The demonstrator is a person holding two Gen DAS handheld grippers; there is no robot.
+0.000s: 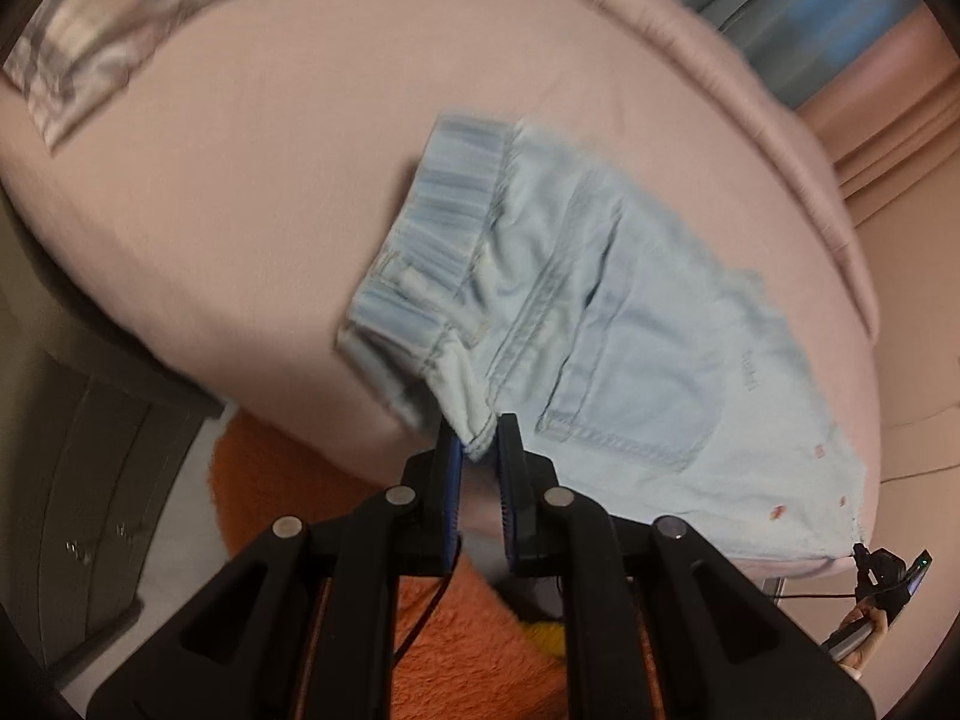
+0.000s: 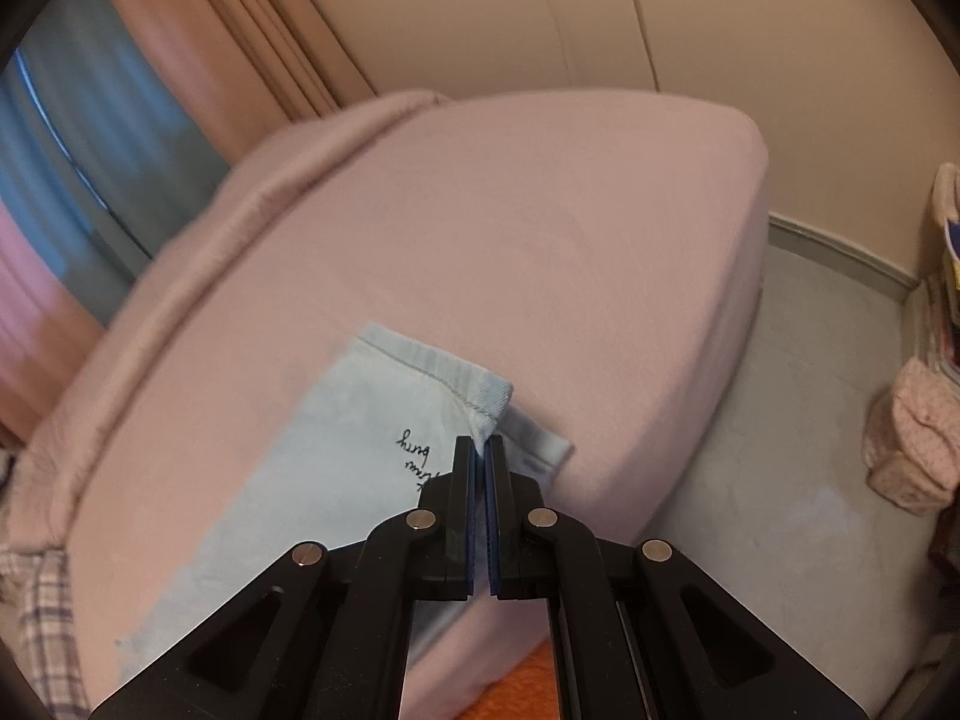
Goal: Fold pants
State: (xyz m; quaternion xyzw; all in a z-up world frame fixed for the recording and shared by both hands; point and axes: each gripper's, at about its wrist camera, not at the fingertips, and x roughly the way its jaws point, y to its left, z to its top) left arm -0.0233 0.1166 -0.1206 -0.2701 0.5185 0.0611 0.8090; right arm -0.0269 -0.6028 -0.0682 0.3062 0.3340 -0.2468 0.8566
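Observation:
Light blue denim pants [image 1: 600, 312] lie flat on a pink bed [image 1: 240, 210], back pocket up, elastic waistband toward the left. My left gripper [image 1: 480, 438] pinches the near corner of the waistband; a bunch of cloth fills the narrow gap at its tips. In the right wrist view the pants [image 2: 312, 450] show a leg end with black handwriting. My right gripper [image 2: 483, 444] is shut on the hem corner, which is lifted and folded over.
A plaid garment [image 1: 120, 18] lies at the bed's far left. An orange rug [image 1: 456, 648] and a dark dresser [image 1: 78, 480] sit below the bed's near edge. Grey floor [image 2: 780, 480] and a pink cloth bundle [image 2: 912, 438] are to the right.

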